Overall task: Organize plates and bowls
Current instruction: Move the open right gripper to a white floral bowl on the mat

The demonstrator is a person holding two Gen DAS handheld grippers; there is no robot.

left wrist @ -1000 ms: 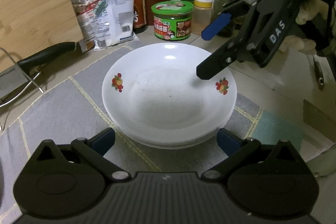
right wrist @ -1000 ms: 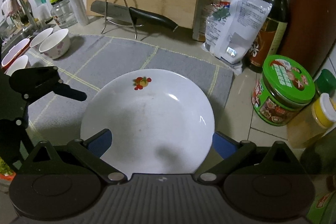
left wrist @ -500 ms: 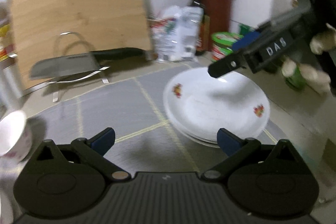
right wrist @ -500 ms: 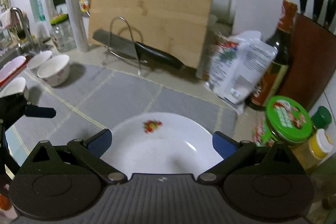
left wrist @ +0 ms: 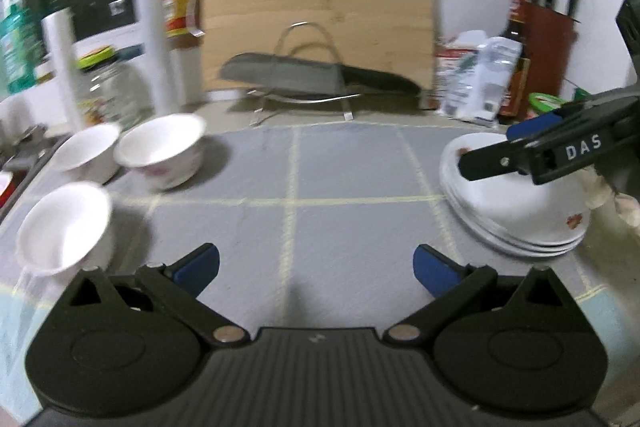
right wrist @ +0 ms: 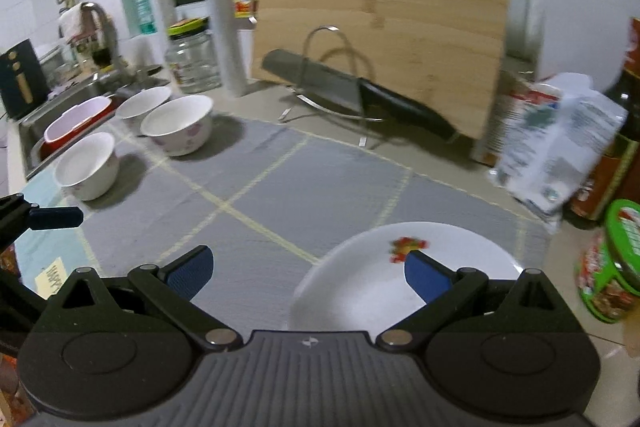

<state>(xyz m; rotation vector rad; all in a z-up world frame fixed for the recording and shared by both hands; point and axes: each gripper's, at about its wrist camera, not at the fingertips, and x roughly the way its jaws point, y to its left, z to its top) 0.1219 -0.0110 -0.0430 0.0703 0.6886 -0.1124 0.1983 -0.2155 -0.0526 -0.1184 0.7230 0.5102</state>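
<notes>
Evidently, from the left wrist, the left gripper (left wrist: 316,265) gapes empty over the mat (left wrist: 340,171); plates (left wrist: 516,223) sit stacked right, so bowls (left wrist: 160,151) seem next. From the right wrist, the right gripper (right wrist: 308,273) hangs wide, empty, above the plates.

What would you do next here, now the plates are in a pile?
Probably move the left gripper, its jaws open and empty, left toward the nearest bowl. The plates sit stacked on the grey mat, while three bowls stand apart at its left edge, not yet nested.
</notes>
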